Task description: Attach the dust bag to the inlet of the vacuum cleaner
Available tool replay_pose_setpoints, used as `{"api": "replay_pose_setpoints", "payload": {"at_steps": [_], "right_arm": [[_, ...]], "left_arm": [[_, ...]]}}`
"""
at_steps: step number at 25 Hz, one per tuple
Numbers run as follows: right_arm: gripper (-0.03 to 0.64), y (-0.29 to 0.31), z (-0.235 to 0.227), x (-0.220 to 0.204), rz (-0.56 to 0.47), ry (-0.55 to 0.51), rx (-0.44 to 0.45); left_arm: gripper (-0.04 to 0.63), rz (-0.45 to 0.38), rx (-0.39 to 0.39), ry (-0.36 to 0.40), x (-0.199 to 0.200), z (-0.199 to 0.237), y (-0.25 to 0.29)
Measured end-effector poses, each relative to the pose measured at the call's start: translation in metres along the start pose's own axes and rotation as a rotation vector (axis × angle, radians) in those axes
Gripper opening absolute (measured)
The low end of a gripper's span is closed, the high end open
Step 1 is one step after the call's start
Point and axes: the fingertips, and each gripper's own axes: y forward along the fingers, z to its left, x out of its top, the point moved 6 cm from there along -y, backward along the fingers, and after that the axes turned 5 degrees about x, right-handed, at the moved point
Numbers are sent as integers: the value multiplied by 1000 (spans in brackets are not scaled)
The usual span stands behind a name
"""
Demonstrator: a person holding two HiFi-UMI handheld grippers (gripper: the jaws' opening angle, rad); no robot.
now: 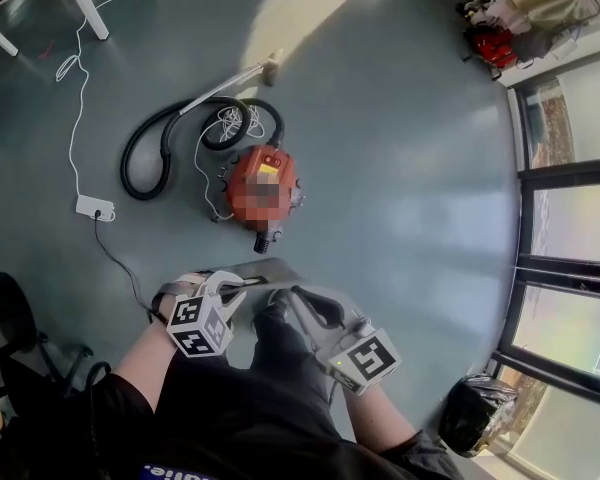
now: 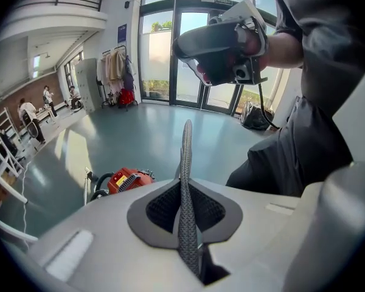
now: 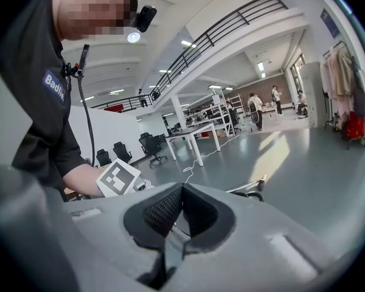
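Low in the head view, the left gripper (image 1: 238, 286) and right gripper (image 1: 305, 308) each have jaws pinched almost shut on the grey dust bag (image 1: 272, 271), which looks light and limp, best held by its edges, well apart from the red vacuum cleaner (image 1: 262, 190).

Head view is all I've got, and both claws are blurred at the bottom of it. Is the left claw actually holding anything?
Observer: Yes. In the left gripper view the left claw is shut on what looks like the dust bag, a thin grey woven sheet standing edge-on and poking out past the tips.
Operator: And the right claw?
Observer: In the right gripper view the right claw has its tips together with nothing poking past them. Whether it pinches an edge deeper in, I can't tell.
Operator: What's ahead of it?
Observer: The left gripper's marker cube, just left of its jaw line.
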Motion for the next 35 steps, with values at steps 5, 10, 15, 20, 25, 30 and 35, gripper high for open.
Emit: {"api": "replay_pose_setpoints", "payload": {"at_steps": [5, 10, 15, 20, 25, 30, 35], "right_arm": [[-6, 10, -21, -30, 16, 18, -5], [-6, 19, -40, -50, 1, 36, -3], [-6, 22, -53, -73, -6, 39, 12], [-6, 22, -75, -104, 9, 55, 1], [-6, 33, -100, -133, 27, 35, -6], [-6, 50, -120, -160, 23, 11, -14], [-6, 68, -134, -187, 18, -13, -20]], "left_arm": [[38, 14, -42, 0, -19, -9, 31], [38, 47, -59, 19, -33, -13, 56], [38, 57, -54, 49, -39, -14, 80], [38, 74, -71, 79, -49, -11, 110], [38, 75, -127, 83, -68, -8, 142], [38, 65, -177, 71, -84, -3, 169], [38, 78, -199, 87, -101, 2, 192]]}}
